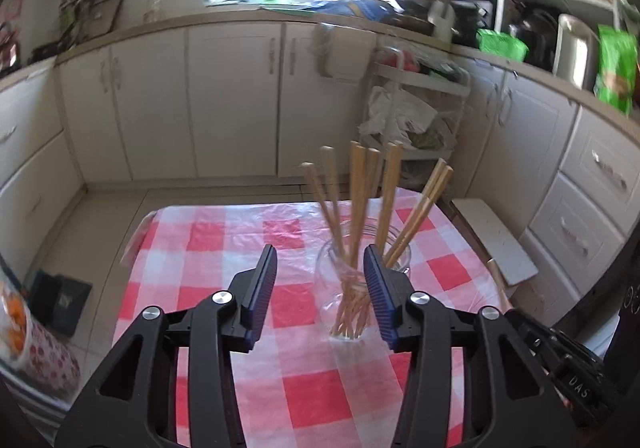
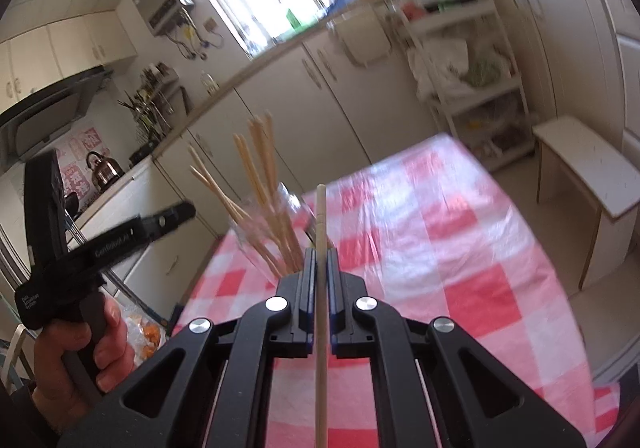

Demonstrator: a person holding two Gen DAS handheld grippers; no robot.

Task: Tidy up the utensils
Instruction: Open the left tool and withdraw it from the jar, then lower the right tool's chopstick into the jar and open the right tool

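Note:
A clear glass jar (image 1: pixel 352 308) stands on the red-and-white checked tablecloth (image 1: pixel 224 240) and holds several wooden chopsticks (image 1: pixel 360 192). My left gripper (image 1: pixel 320 256) is open, with the jar between its fingers but not touched. My right gripper (image 2: pixel 320 248) is shut on a single wooden chopstick (image 2: pixel 321 328), which runs lengthwise between the fingers, its tip pointing toward the jar (image 2: pixel 276 224). The jar sits just left of the right gripper's tips. The left gripper's body (image 2: pixel 104 244) shows at the left of the right wrist view, held by a hand.
White kitchen cabinets (image 1: pixel 224 96) run behind the table. A white rack (image 1: pixel 416 100) with bags stands at the far right corner. A small white bench (image 2: pixel 592 172) stands right of the table. A patterned container (image 1: pixel 36 344) sits at the left.

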